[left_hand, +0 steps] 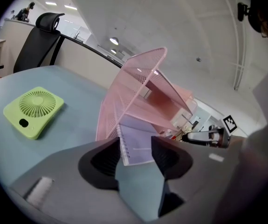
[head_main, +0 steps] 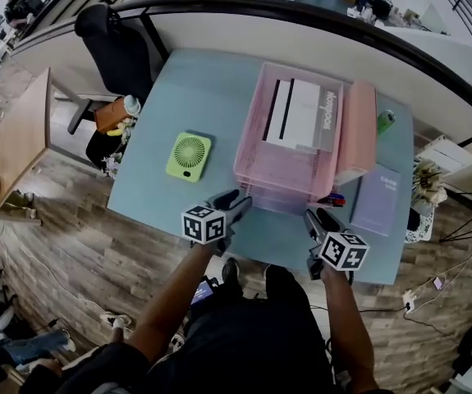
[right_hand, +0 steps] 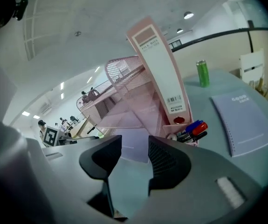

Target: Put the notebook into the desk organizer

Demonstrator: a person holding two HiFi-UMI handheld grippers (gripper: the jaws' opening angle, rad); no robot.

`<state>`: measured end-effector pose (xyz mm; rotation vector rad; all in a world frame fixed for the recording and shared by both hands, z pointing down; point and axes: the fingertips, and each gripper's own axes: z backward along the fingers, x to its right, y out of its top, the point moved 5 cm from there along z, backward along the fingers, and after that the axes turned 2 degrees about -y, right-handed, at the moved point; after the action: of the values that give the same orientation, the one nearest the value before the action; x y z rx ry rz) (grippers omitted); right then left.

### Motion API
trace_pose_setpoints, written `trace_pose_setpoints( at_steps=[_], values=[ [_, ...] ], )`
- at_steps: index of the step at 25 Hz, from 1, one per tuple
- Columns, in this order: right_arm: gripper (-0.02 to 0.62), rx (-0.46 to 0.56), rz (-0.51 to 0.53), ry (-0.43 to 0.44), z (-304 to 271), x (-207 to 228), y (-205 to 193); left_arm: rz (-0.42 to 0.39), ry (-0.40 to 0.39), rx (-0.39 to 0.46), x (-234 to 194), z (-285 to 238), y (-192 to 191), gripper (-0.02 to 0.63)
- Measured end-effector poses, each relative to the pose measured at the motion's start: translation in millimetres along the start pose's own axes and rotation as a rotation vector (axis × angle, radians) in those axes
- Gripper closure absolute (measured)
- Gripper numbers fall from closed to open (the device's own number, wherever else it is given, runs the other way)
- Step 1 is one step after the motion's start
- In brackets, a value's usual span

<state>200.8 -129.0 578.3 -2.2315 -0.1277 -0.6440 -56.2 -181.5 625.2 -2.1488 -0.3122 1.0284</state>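
A pink mesh desk organizer (head_main: 289, 167) stands on the blue table (head_main: 186, 97). A lilac spiral notebook (left_hand: 138, 129) lies in its bottom tray, with its near end sticking out towards me. My left gripper (head_main: 240, 208) and right gripper (head_main: 316, 218) hover side by side just in front of that end. In the left gripper view the gripper (left_hand: 136, 144) is open and the notebook shows in the gap, not pinched. The right gripper (right_hand: 134, 143) is open too, with the notebook (right_hand: 136, 153) seen beyond its tips. A second lilac notebook (head_main: 377, 199) lies flat to the organizer's right.
White books (head_main: 297, 113) fill the organizer's top tray and a pink file box (head_main: 357, 130) stands against its right side. Pens (head_main: 334, 198) lie at its front right corner. A green fan (head_main: 189, 156) sits at the left, a green can (head_main: 385, 121) at the back right and a black chair (head_main: 116, 43) behind the table.
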Motion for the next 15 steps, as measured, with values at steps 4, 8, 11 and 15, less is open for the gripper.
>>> trace_pose_setpoints(
  at_steps=[4,8,11,15],
  values=[
    [0.420,-0.016,-0.110,0.031,-16,13,-12,0.012,0.016,-0.027,-7,-10,-9,0.353],
    [0.398,-0.047,-0.202,0.058,-32,21,-26,0.027,0.035,-0.048,-13,-16,-17,0.350],
    [0.380,-0.059,-0.270,0.084,-42,25,-34,0.035,0.042,-0.060,-16,-21,-22,0.350],
    [0.376,-0.061,-0.324,0.113,-53,29,-39,0.045,0.037,-0.078,-19,-30,-26,0.347]
  ],
)
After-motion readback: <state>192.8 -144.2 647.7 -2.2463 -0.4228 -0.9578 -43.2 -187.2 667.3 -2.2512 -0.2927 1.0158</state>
